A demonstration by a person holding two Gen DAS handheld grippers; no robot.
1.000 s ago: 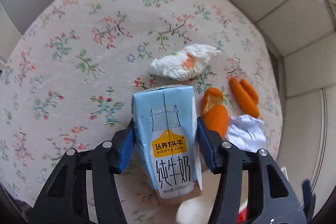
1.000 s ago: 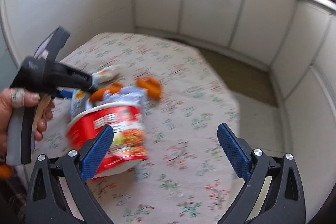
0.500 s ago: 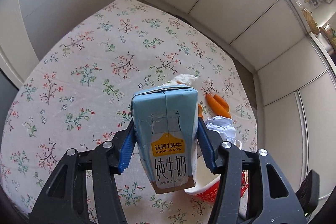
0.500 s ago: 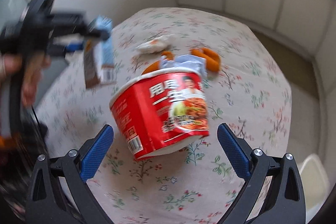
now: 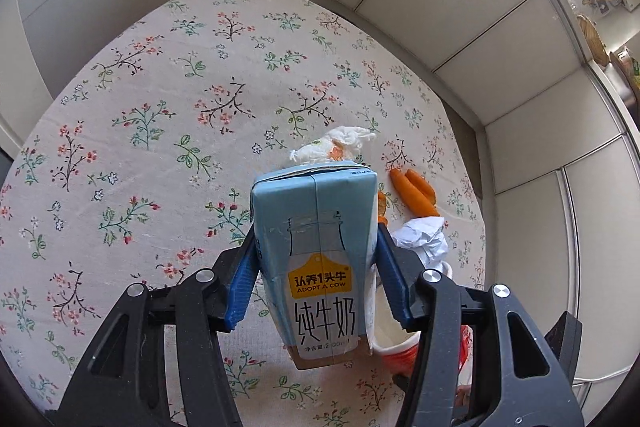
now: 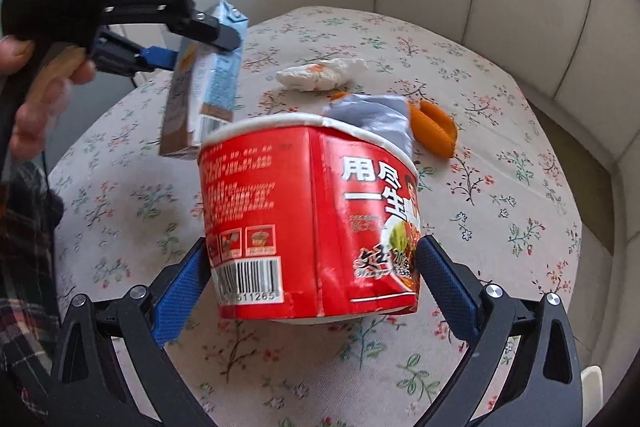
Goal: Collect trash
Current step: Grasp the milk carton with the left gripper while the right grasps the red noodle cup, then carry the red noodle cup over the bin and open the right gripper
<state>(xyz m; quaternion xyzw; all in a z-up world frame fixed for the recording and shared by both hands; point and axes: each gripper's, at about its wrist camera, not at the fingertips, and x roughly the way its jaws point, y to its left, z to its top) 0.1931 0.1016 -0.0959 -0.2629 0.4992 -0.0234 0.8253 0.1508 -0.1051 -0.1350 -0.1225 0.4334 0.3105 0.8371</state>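
**Carton aloft, noodle cup between the other tongs**

Left wrist view: left gripper (image 5: 316,277) half open, blue pads clamped on the sides of a light-blue milk carton (image 5: 318,247), lifted clear of the floral tablecloth (image 5: 160,115). Beyond it, a crumpled tissue (image 5: 336,149), orange peel (image 5: 414,191) and white paper (image 5: 424,239).

Right wrist view: right gripper (image 6: 312,285) spread wide around a red noodle cup (image 6: 308,219), pads at both sides; firm contact not clear. Carton hanging just beside the cup's rim.

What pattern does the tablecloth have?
The tablecloth is cream with small floral sprigs, pink and red blossoms on green-leaved stems. Best seen in the left wrist view.
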